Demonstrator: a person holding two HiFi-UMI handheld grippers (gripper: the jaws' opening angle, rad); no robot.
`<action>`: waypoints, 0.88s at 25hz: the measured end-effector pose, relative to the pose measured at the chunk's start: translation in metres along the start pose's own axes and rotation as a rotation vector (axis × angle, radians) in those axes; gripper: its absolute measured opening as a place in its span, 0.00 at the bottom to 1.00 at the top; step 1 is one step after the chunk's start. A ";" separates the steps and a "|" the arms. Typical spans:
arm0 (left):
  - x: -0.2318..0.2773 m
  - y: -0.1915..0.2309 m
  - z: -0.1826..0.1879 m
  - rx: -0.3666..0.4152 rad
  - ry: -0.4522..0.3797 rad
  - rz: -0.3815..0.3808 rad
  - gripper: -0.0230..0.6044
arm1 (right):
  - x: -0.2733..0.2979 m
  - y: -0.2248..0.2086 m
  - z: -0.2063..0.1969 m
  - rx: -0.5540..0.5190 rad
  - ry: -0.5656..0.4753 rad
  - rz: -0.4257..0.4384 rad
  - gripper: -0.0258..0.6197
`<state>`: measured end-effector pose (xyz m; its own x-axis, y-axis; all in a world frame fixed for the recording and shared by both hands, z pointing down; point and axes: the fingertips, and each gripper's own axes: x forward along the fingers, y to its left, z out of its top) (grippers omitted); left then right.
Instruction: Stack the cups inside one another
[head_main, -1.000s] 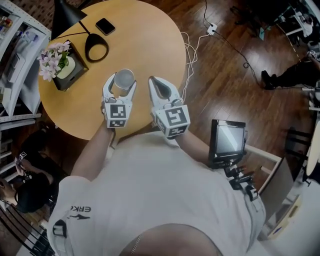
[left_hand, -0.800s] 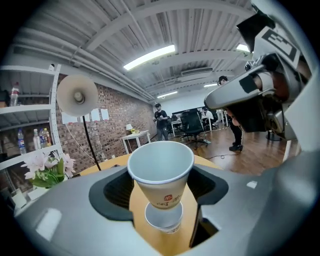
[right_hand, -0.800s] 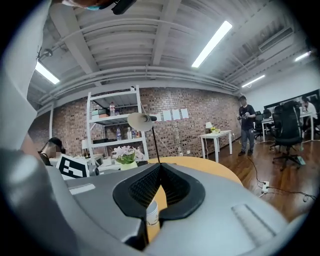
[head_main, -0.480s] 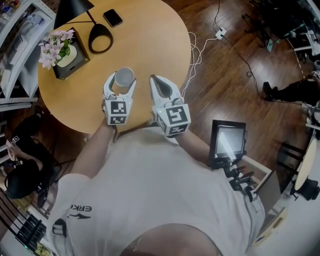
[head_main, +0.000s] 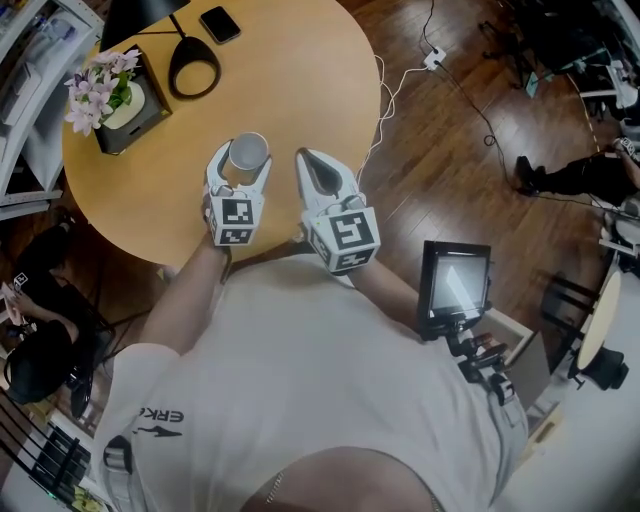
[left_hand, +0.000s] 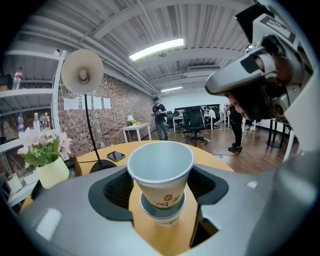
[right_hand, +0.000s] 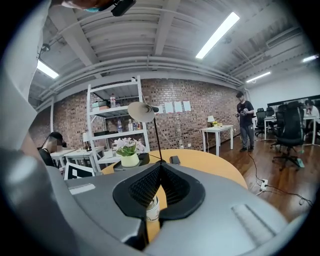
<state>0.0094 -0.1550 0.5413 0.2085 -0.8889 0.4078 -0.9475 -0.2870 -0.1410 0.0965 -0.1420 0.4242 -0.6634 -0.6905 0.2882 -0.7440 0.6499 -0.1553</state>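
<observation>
Table, head view: round pale wooden table (head_main: 310, 80) bears one black desk lamp (head_main: 135, 22), one dark phone (head_main: 219, 24) and one pot of pink flowers (head_main: 97, 90), all well apart from my grippers.
Grippers, head view: two; my left gripper (head_main: 243, 155) wraps the white paper cup (head_main: 250, 152), my right gripper (head_main: 308, 160) just beside it.
Cups, left gripper view: two; my jaws clamp the upper one, its base sunk into a second white paper cup (left_hand: 161, 212) on the table.
Jaws, right gripper view: pressed together, empty; lamp and flowers beyond.
</observation>
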 end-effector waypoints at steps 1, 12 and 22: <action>0.001 0.000 -0.003 -0.003 0.004 -0.004 0.57 | 0.001 0.000 -0.002 0.001 0.005 -0.002 0.06; 0.013 -0.003 -0.026 -0.021 0.039 -0.020 0.57 | -0.001 -0.003 -0.015 0.001 0.043 -0.018 0.06; 0.015 -0.010 -0.032 0.001 0.038 -0.064 0.63 | 0.003 -0.001 -0.021 0.002 0.054 -0.017 0.06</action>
<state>0.0143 -0.1547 0.5775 0.2587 -0.8546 0.4503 -0.9324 -0.3427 -0.1146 0.0968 -0.1379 0.4448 -0.6456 -0.6830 0.3416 -0.7551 0.6378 -0.1518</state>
